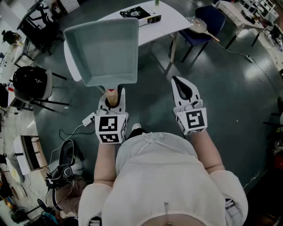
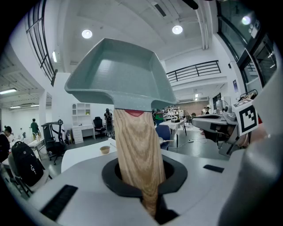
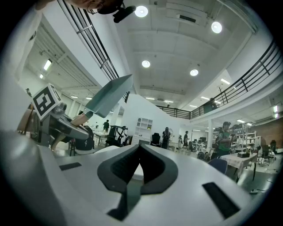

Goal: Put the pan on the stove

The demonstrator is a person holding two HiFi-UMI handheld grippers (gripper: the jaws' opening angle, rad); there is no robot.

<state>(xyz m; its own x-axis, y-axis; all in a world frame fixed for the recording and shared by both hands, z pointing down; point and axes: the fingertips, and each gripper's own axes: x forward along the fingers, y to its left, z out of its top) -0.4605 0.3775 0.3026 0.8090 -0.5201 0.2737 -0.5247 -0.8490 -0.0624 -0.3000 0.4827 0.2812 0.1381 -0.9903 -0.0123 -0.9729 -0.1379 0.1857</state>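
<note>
The pan (image 1: 104, 48) is a square grey-green one with a wooden handle (image 1: 112, 98). It is held up in the air in front of the person, above the floor and the near end of a white table. My left gripper (image 1: 112, 100) is shut on the handle; in the left gripper view the handle (image 2: 139, 154) runs up between the jaws to the pan (image 2: 121, 75). My right gripper (image 1: 179, 84) hangs to the right of the pan, shut, with nothing in it. From the right gripper view (image 3: 139, 161) the pan (image 3: 108, 101) shows at the upper left. No stove is in view.
A white table (image 1: 163, 22) with a black box (image 1: 138, 13) stands beyond the pan. A blue chair (image 1: 208, 20) is at its right. A black backpack (image 1: 28, 81) rests on a chair at the left, and cables (image 1: 66, 154) lie on the floor at the lower left.
</note>
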